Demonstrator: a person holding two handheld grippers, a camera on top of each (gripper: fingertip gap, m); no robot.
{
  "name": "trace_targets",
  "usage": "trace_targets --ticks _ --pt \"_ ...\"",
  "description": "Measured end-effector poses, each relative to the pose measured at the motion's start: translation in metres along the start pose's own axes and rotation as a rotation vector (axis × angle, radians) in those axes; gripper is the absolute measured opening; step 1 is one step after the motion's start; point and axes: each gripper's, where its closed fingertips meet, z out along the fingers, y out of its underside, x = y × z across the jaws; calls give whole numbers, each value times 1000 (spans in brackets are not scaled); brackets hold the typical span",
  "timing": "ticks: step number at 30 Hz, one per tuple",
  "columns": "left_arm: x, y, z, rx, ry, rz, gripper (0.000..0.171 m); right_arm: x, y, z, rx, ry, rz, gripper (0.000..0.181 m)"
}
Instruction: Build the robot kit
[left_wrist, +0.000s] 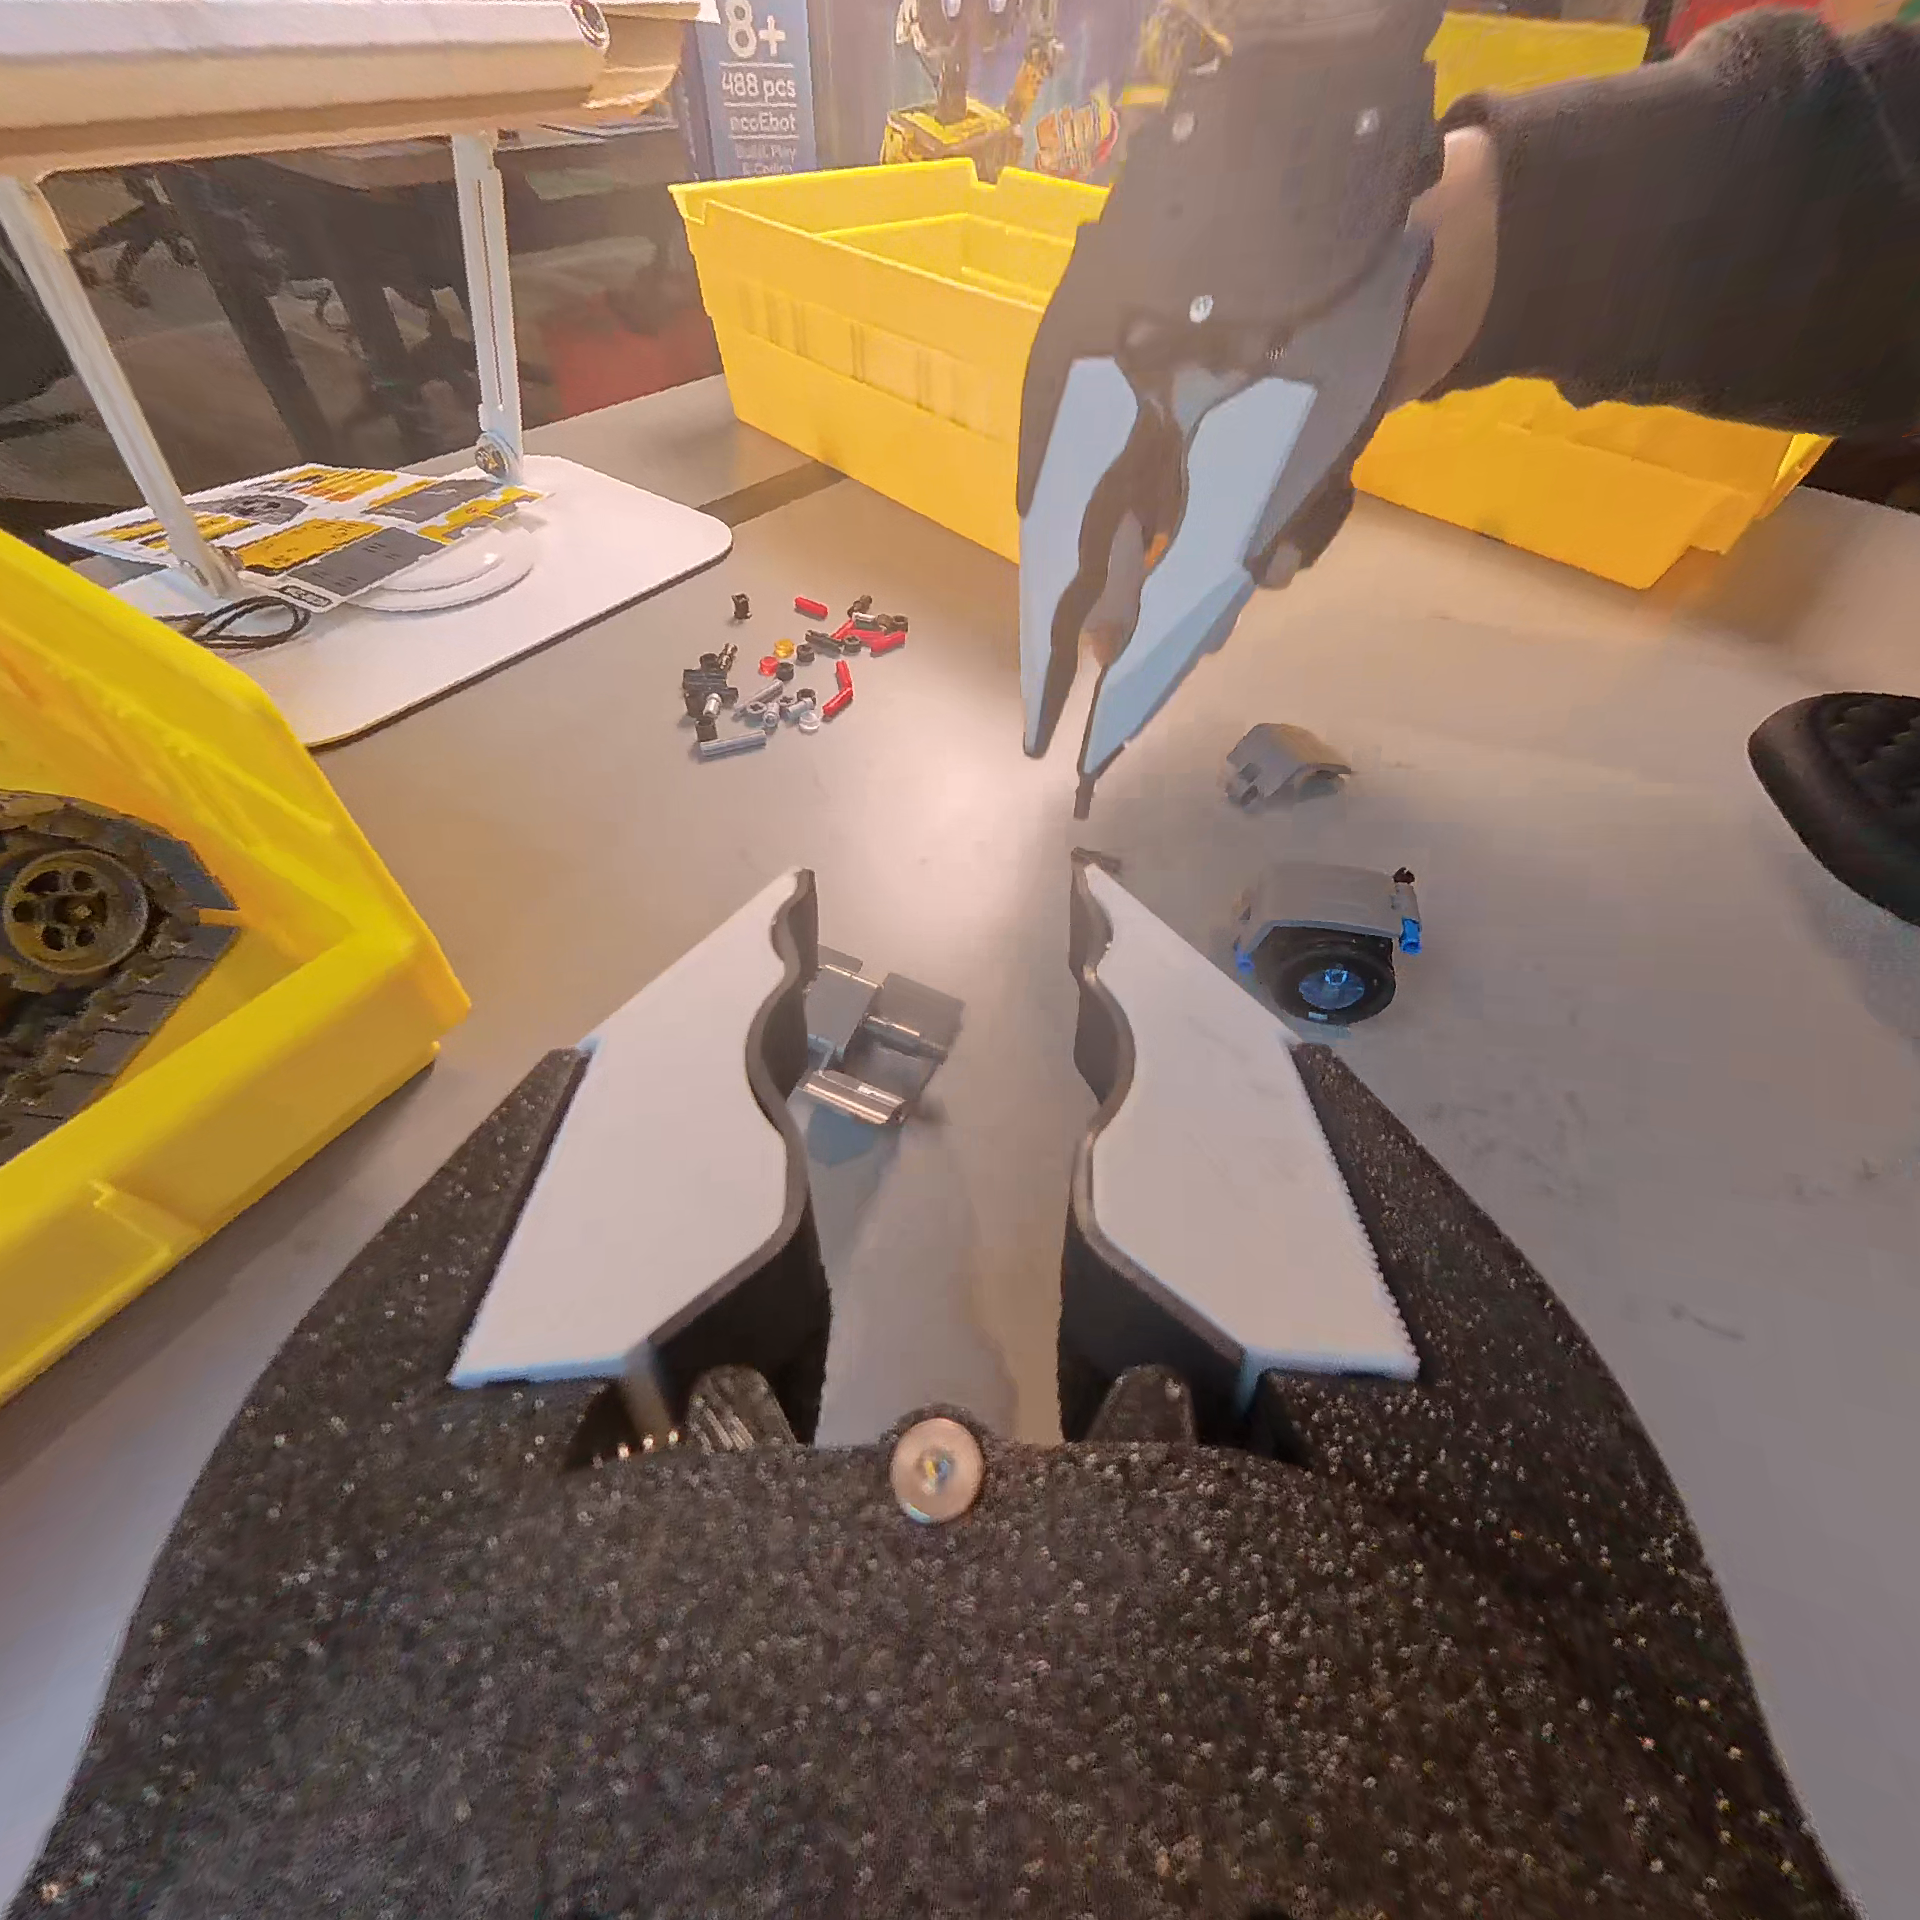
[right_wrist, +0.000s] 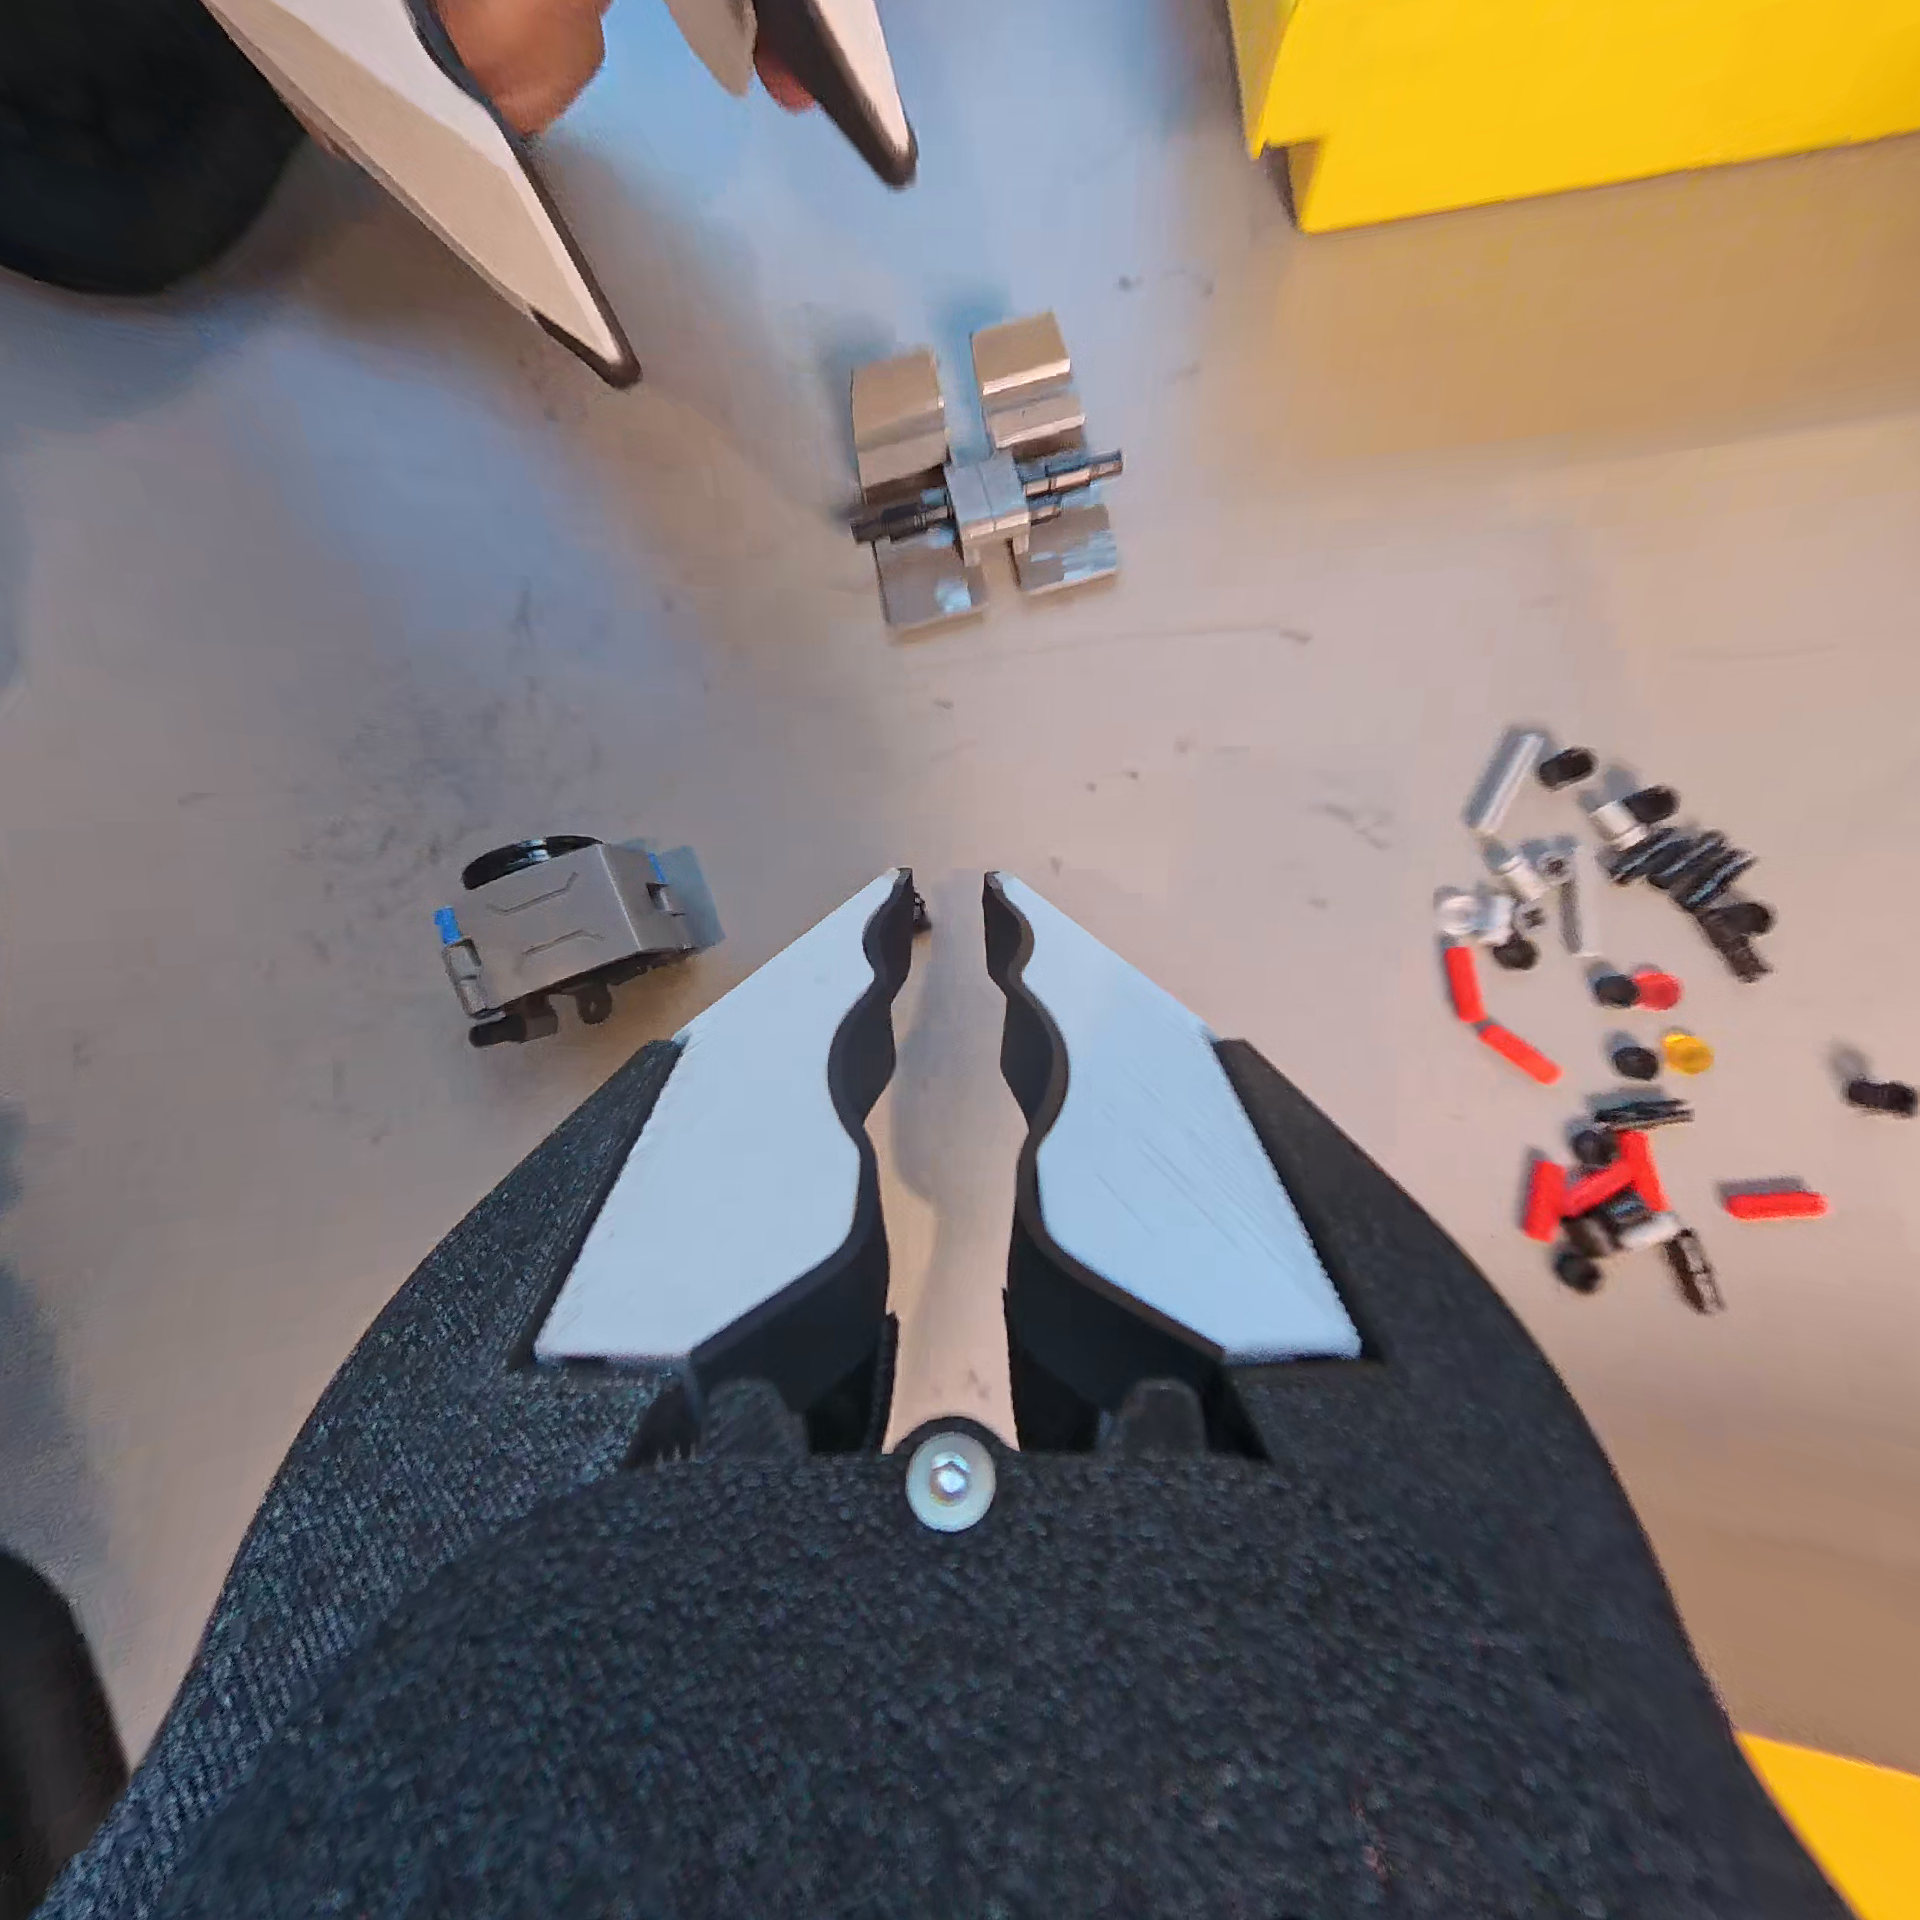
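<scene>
At the far left a yellow bin (left_wrist: 260, 831) holds a wheel wrapped in dark track. Behind it stands a white stand (left_wrist: 499, 582) with a printed sheet on its base. Right of that, a loose pile of small red, black and grey pieces (left_wrist: 800, 665) lies on the grey tabletop (left_wrist: 1558, 1143).

The left gripper (left_wrist: 943, 878) hovers low with its fingers spread wide and nothing between them. The thing nearest it is a grey hinged piece (left_wrist: 883, 1039), which lies flat on the tabletop just under the left finger. In the right wrist view this piece (right_wrist: 982, 488) has four flat flaps around a centre block with dark pins sticking out sideways.

Next comes the right gripper (left_wrist: 1081, 675), held above the tabletop by a person's sleeved arm. Its fingers are drawn almost together and pinch a thin black rod (left_wrist: 1086, 769). The rod hangs from the tips in mid-air, long axis nearly upright and free end pointing down. It looks light, stiff and smooth, so it could probably swivel or slip in a tip grip; a hold nearer its middle would likely be steadier.

Farther right lie a curved grey piece (left_wrist: 1283, 764) and a grey wheel unit (left_wrist: 1325, 935) with blue pins. More yellow bins (left_wrist: 883, 343) stand behind.
</scene>
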Motion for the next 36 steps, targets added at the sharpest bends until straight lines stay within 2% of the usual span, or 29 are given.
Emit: trace_targets --ticks 4,8,12,16,19,21,24,27,32,36 --pt "9 8 5 -41 19 37 47 -2 26 17 -58 72 -31 13" --pt "13 12 8 -66 23 77 47 -4 24 10 -20 90 -32 17" --pt "14 13 8 -70 25 79 47 -3 -2 -18 104 119 -18 18" --pt "13 13 8 -72 24 75 47 -2 -27 -54 256 226 -10 18" --pt "13 14 8 -74 23 77 47 -22 -32 -76 343 235 -1 18" --pt "13 14 8 -78 23 80 47 -46 -12 -74 275 196 -14 19" --pt "15 16 9 -90 19 97 46 -83 39 -51 85 116 -22 18" --pt "16 19 11 -109 14 118 46 -102 79 -33 -30 88 9 19" --pt "16 22 13 -128 -3 139 45 -107 101 -32 -34 113 51 21" --pt "16 23 14 -135 -13 154 45 -106 103 -32 0 141 78 21"
